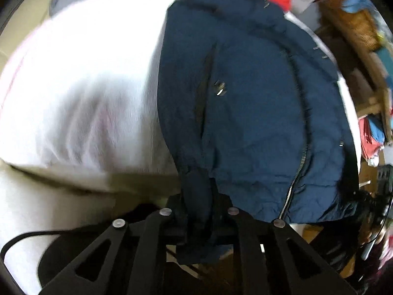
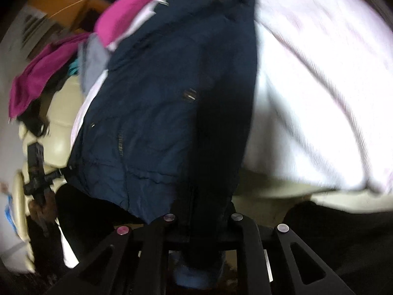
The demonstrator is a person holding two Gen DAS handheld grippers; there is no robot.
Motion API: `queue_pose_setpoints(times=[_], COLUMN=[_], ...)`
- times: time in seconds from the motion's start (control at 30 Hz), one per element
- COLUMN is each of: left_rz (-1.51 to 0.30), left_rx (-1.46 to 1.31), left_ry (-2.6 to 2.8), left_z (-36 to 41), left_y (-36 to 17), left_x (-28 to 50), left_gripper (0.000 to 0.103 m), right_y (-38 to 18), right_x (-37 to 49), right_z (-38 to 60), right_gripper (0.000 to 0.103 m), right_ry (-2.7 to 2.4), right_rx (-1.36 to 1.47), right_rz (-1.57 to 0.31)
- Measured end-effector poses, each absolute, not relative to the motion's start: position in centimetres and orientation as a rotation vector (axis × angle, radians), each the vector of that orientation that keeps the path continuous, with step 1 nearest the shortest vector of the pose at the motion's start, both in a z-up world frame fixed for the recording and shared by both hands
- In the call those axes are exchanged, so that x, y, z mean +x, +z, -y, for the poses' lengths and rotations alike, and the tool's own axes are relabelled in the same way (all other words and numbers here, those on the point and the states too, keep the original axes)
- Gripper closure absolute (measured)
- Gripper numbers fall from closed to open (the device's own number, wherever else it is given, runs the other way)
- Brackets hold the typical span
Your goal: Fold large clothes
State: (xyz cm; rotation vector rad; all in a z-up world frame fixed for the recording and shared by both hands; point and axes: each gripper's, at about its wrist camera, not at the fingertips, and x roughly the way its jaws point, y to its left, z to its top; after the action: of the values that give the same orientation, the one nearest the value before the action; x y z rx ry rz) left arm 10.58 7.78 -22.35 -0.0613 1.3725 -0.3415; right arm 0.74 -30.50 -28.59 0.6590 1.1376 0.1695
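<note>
While both your grippers, left gripper (image 1: pixel 196 218) and right gripper (image 2: pixel 201 223), have their fingers clenched on the hem of the navy jacket (image 1: pixel 250 103), it lies partly on the white cloth (image 1: pixel 81 93); keep the hem taut and level, lowering both hands evenly so the fold lands square.

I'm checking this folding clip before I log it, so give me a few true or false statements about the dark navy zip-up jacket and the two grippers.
1. The left gripper is shut on the dark navy zip-up jacket. True.
2. The right gripper stands open, clear of the jacket. False: it is shut on a bunch of the jacket's fabric.
3. The jacket lies over a white ribbed cloth. True.
4. The metal zipper runs down a red garment. False: it is on the navy jacket.
</note>
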Motion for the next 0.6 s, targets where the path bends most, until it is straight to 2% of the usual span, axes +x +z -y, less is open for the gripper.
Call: queue_pose_setpoints(times=[0.03,0.07,0.1,0.13,0.2,0.23,0.27,0.33,0.43,0.6], left_rz=[-1.397,-1.42,-1.434,-1.441,-1.442,-1.433,-1.415,-1.388,-1.339,-1.208], left_rx=[-0.057,-0.056,-0.061,-0.065,-0.068,-0.068,-0.07,-0.066,-0.105,-0.243], left_ry=[-0.327,-0.32,-0.334,-0.344,-0.349,-0.354,-0.36,-0.381,-0.449,-0.591], left_z=[-7.6,-7.5,-7.3,-7.2,-6.5,-6.6,-6.6,-6.8,-7.3,-8.3], left_y=[-22.9,-23.5,-23.9,-24.1,-24.7,-24.6,-24.3,-23.6,-21.5,-15.7], left_x=[11.1,11.6,11.9,12.0,12.4,12.4,12.4,12.0,11.9,13.0], left_gripper=[0.081,0.077,0.066,0.064,0.065,0.073,0.083,0.089,0.091,0.092], right_y=[-29.2,-29.8,-30.4,-30.8,-31.9,-32.0,-31.9,-31.0,-26.6,-19.0], right_x=[0.8,0.8,0.9,1.0,0.9,0.6,0.5,0.3,-0.5,-1.4], right_z=[30.8,31.0,31.1,31.1,30.9,30.7,30.3,29.8,29.3,31.7], right_gripper=[0.077,0.058,0.045,0.027,0.031,0.053,0.082,0.085,0.088,0.089], right_ry=[0.153,0.139,0.139,0.153,0.185,0.208,0.224,0.23,0.286,0.392], right_rx=[0.673,0.681,0.687,0.702,0.743,0.745,0.721,0.688,0.617,0.631], right_rz=[-1.152,-1.166,-1.179,-1.191,-1.201,-1.199,-1.205,-1.191,-1.14,-0.882])
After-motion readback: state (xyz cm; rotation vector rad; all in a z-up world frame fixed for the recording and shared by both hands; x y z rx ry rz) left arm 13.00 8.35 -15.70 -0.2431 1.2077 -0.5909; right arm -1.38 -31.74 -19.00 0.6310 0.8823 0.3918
